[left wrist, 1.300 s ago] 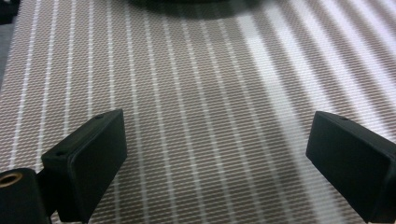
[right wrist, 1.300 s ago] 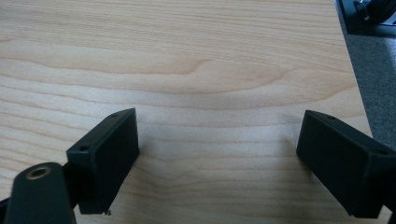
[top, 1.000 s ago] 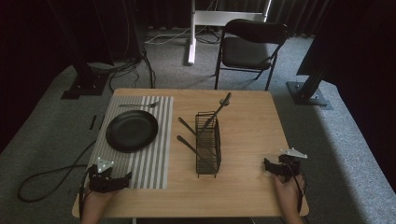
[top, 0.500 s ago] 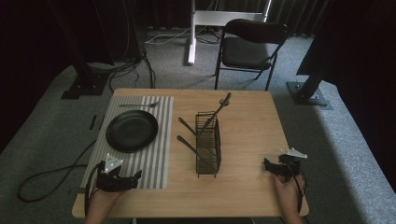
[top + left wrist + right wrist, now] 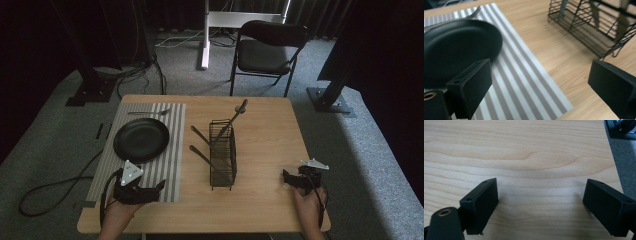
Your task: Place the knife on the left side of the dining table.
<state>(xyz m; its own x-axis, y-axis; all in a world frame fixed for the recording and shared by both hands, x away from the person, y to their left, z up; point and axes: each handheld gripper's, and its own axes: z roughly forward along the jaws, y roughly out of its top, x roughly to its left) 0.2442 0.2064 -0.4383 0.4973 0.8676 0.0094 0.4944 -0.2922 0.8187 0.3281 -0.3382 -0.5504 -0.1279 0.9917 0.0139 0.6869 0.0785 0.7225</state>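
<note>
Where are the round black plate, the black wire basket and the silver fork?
Round black plate [image 5: 141,139], high view, its flat middle.
Black wire basket [image 5: 223,165], high view, its side mesh.
Silver fork [image 5: 150,112], high view, its handle.

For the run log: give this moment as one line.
left gripper: open, over striped placemat | right gripper: open, over bare table | black plate, wire rack: untouched

The plate [image 5: 141,139] lies on the mat [image 5: 170,165], left of the wire rack [image 5: 223,160]; a fork [image 5: 149,112] lies behind the plate; utensils [image 5: 235,117] stand in the rack.
</note>
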